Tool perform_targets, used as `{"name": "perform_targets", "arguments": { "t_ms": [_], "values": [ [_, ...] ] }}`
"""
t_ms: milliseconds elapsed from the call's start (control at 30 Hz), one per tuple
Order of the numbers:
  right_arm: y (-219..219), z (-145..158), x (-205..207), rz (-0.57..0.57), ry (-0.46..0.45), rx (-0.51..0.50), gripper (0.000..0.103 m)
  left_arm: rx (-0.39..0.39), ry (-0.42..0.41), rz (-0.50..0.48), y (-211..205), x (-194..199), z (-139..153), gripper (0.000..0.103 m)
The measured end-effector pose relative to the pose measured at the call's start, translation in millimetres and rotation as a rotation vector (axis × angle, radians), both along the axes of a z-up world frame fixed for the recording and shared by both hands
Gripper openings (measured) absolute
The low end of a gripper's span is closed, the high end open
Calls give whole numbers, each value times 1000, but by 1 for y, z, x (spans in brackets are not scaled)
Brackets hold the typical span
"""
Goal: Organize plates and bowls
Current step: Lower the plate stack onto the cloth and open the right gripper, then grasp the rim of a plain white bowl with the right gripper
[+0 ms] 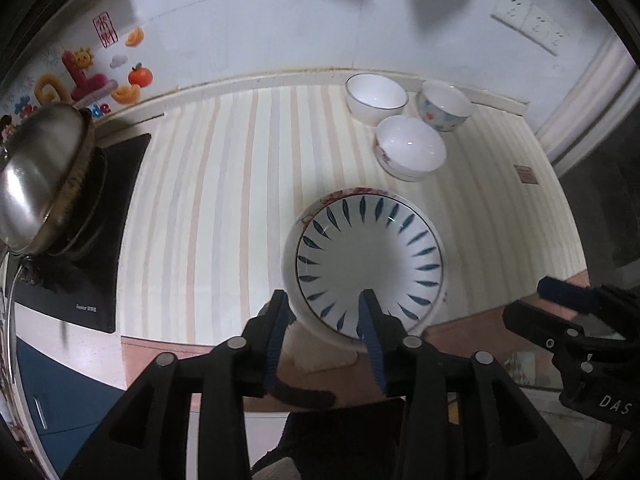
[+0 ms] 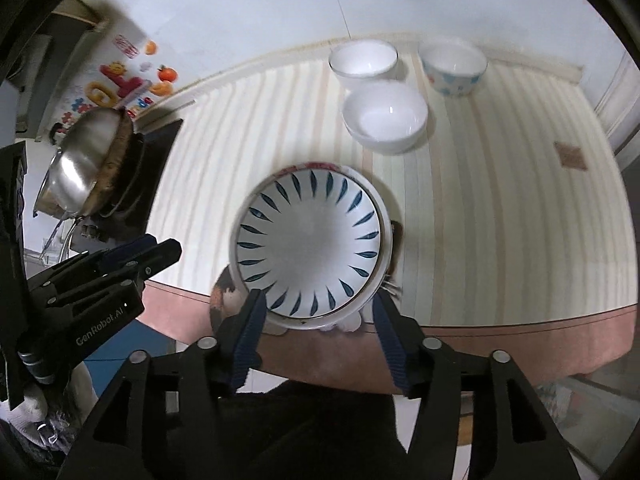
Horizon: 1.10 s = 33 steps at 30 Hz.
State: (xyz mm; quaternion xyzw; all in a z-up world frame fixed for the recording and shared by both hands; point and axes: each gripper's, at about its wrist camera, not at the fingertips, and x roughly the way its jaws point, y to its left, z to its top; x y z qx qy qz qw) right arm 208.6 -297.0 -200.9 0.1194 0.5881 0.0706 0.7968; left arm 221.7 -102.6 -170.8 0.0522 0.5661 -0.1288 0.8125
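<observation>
A white plate with blue leaf strokes [image 1: 368, 264] [image 2: 312, 248] rests on a flower-rimmed plate [image 1: 352, 192] [image 2: 316, 166] near the front edge of the striped table. My left gripper [image 1: 323, 300] is open above the stack's near rim; one finger is outside the rim and the other is over the plate. My right gripper [image 2: 319, 300] is open wider, with the near rim showing in its gap and neither pad touching it. Three bowls stand at the back: a plain white bowl [image 1: 376, 94] [image 2: 362, 58], a blue-patterned bowl [image 1: 444, 106] [image 2: 454, 66] and a flowered bowl [image 1: 410, 148] [image 2: 386, 116].
A steel pan [image 1: 44, 172] [image 2: 84, 160] sits tilted on a black hob [image 1: 100, 240] at the left. The wall with stickers [image 1: 92, 76] and sockets [image 1: 528, 20] runs close behind the bowls. The table's reddish front edge [image 1: 460, 328] lies just below the plates.
</observation>
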Motion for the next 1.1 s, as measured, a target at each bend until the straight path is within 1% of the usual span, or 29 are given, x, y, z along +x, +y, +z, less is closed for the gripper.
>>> {"name": "perform_targets", "arguments": {
  "t_ms": [33,67,100,133,167,233,367,500,600,767,833,933,1000,1100],
  "values": [
    [2,7,-4,-3,-10,-11,64,-6,-4,-5,1,-4,2,44],
    [4,14,-9,-6,-22,-18,69,-12,-12,-9,3,-10,7,55],
    [6,21,-16,-11,-37,-21,71,-17,-21,-13,5,-16,11,61],
    [8,28,-22,-17,-51,-22,78,-20,-38,-18,6,-21,16,73],
    [9,34,-29,-21,-61,-22,81,-16,-58,-25,6,-27,20,80],
    [12,45,-42,-34,-84,-30,85,-17,-82,-26,8,-36,29,82],
    [15,64,-67,-62,-111,-33,89,-43,-94,-25,12,-53,41,91],
    [18,75,-87,-83,-138,-55,91,-63,-100,-18,20,-65,50,93],
    [20,84,-101,-94,-156,-54,92,-62,-110,-17,22,-72,55,94],
    [18,90,-113,-103,-174,-29,94,-70,-122,-6,18,-69,58,94],
    [13,89,-111,-105,-181,-4,94,-75,-125,1,15,-61,57,94],
    [-1,82,-99,-107,-179,44,94,-70,-151,15,7,-39,53,94],
    [-18,71,-78,-113,-186,92,94,-59,-175,23,0,-19,49,94],
    [-45,50,-47,-144,-171,147,94,-26,-174,36,-19,24,34,94]
  ]
}}
